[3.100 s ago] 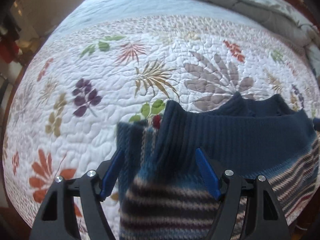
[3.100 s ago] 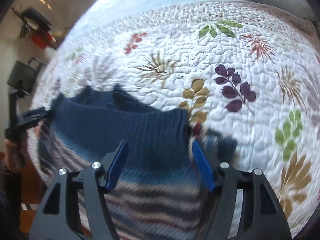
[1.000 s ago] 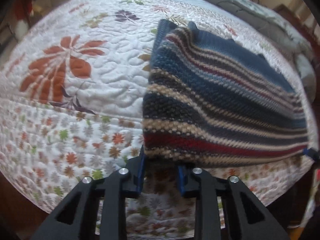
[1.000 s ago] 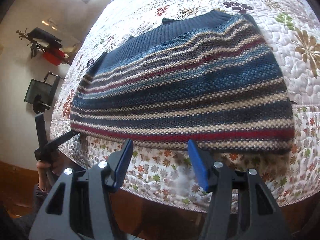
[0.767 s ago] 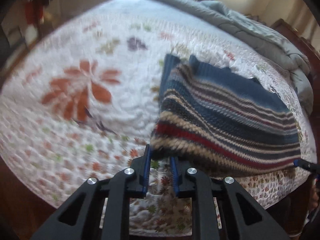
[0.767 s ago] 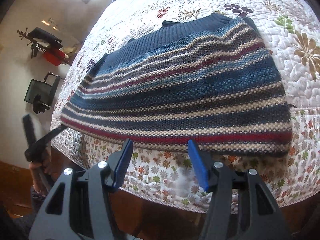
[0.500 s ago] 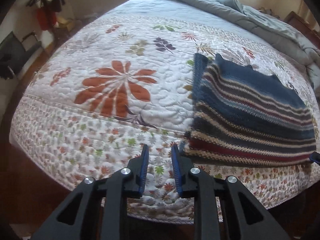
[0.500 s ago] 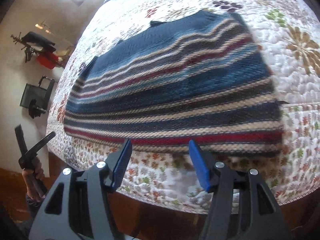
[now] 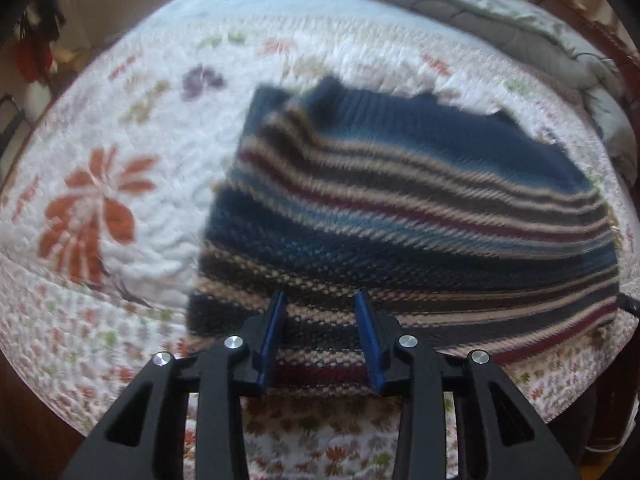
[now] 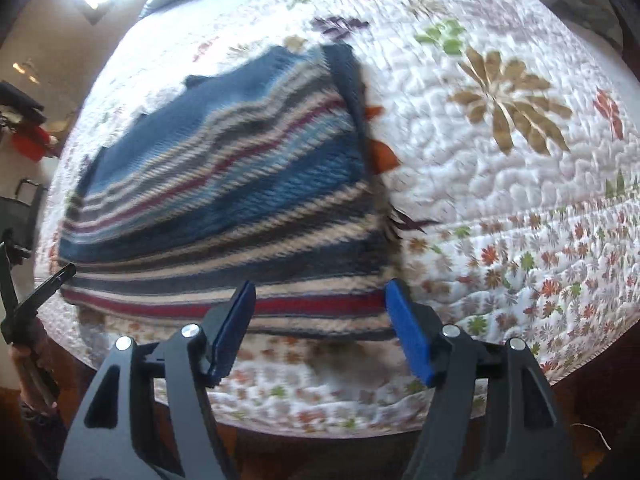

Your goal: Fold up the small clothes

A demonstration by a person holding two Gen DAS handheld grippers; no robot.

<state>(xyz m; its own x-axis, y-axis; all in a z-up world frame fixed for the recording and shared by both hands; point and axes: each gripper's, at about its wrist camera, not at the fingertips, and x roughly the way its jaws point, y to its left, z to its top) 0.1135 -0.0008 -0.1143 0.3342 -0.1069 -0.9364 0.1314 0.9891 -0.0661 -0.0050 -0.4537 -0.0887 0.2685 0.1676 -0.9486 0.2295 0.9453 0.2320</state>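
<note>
Two grippers hover over the near side of the bed, and between them lies one folded striped sweater (image 9: pixel 400 216), flat on the floral quilt (image 9: pixel 120 152), its red-and-cream hem running along the quilt's near border where the small-flower band drops over the bed's side. Left gripper (image 9: pixel 320 300) sits above that hem near the sweater's left corner, jaws apart and just been opening, nothing pinched between the blue pads, knit only showing behind the gap. Right gripper (image 10: pixel 320 292) hangs over the same hem toward the sweater's right corner, jaws standing wide and also just been opening, again with no cloth caught in them. From the right wrist view the sweater's right edge is a straight dark fold climbing away up the quilt, and past it there is a broad stretch of bare quilt with a big tan flower (image 10: pixel 508 100). From the left wrist view the left edge is straight too, with free quilt beyond it around an orange flower (image 9: pixel 92 216). Far side, the navy ribbed band ends in a jagged line, then more quilt, then a rumpled grey blanket (image 9: pixel 500 12) at the bed's far end. Both views are smeared with motion blur. At the left rim of the right view a hand (image 10: pixel 28 360) grips the other tool's handle below the bed's edge
</note>
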